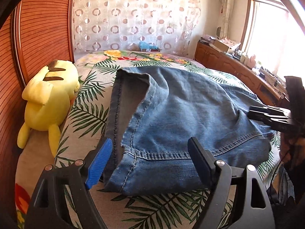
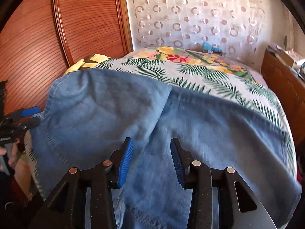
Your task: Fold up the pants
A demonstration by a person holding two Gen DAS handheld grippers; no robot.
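**Jeans lying on the bed, both grippers open**

The blue jeans [image 1: 171, 114] are lying folded over on the bed cover [image 1: 152, 210] with the palm leaf print. The left gripper [image 1: 150, 158] is standing with its jaws wide apart around the near corner of the denim. The right gripper [image 2: 150, 162] is hovering above the cloth, jaws also apart, holding nothing. A yellow plush toy [image 1: 47, 103] is resting beside the wooden headboard [image 1: 38, 28].

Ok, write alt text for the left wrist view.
Blue jeans lie partly folded on a leaf-print bedspread, with the open left gripper straddling their near edge. The right gripper sits over the jeans at right, and a yellow plush toy lies along the wooden headboard at left.
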